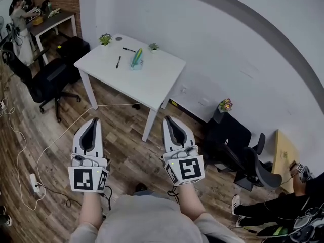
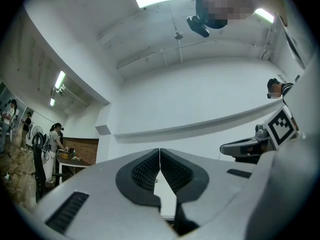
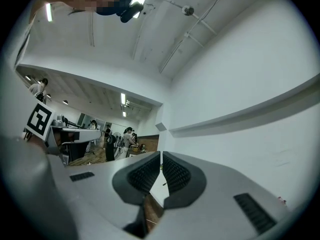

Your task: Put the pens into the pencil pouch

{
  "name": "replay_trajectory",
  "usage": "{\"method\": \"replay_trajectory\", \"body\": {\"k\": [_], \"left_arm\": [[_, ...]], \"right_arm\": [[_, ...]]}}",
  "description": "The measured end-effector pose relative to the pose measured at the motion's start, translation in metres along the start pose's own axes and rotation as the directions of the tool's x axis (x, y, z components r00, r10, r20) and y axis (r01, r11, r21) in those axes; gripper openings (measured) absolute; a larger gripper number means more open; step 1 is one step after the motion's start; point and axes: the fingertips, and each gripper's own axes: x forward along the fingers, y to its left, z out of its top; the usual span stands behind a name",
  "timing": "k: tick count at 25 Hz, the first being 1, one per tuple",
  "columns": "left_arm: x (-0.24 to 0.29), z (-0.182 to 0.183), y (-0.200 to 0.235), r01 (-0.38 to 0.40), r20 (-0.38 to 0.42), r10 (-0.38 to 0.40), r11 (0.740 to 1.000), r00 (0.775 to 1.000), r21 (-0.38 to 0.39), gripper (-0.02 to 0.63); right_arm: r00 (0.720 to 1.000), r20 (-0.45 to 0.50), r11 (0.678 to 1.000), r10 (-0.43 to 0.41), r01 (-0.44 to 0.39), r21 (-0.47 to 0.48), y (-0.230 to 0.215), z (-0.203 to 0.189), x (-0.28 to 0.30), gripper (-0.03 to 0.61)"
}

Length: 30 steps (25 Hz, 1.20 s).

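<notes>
Left hand-held gripper (image 1: 93,121): jaws pressed together, empty, well short of the white surface (image 1: 152,82). Up ahead on it, a black pen (image 1: 118,62) lies with its long axis pointing away from the person. The teal pencil pouch (image 1: 136,58) is near on its right, and a second pen (image 1: 129,49) lies crosswise beyond. Right hand-held gripper (image 1: 170,119): closed, empty. Left looks slightly nearer the pens.
</notes>
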Motion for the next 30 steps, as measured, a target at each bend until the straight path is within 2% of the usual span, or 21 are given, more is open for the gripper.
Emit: {"method": "replay_trajectory", "body": {"k": [3,9,15,22,30], "left_arm": [[0.019,-0.006,-0.003,-0.013,-0.002,0.013,1.0,1.0,-0.001,0.025],[0.046,-0.026,-0.006,-0.004,-0.051,0.006,0.999,0.999,0.044,0.025],[0.081,-0.046,0.009,0.007,-0.062,-0.004,0.999,0.998,0.04,0.025],[0.151,-0.062,0.054,0.032,-0.042,-0.031,0.999,0.999,0.022,0.025],[0.236,-0.073,0.111,0.099,-0.023,-0.099,0.995,0.995,0.009,0.025]], "right_arm": [[1.0,-0.006,1.0,0.018,-0.018,0.003,-0.013,-0.007,0.016,0.035],[0.999,-0.016,0.999,0.039,-0.038,0.037,-0.03,-0.021,0.044,0.035],[0.999,-0.031,0.999,0.021,-0.02,0.038,-0.046,-0.038,0.079,0.035],[0.999,-0.027,0.999,-0.025,0.026,0.026,-0.066,-0.045,0.153,0.035],[0.997,-0.002,0.997,-0.075,0.076,0.018,-0.078,-0.039,0.246,0.035]]}}
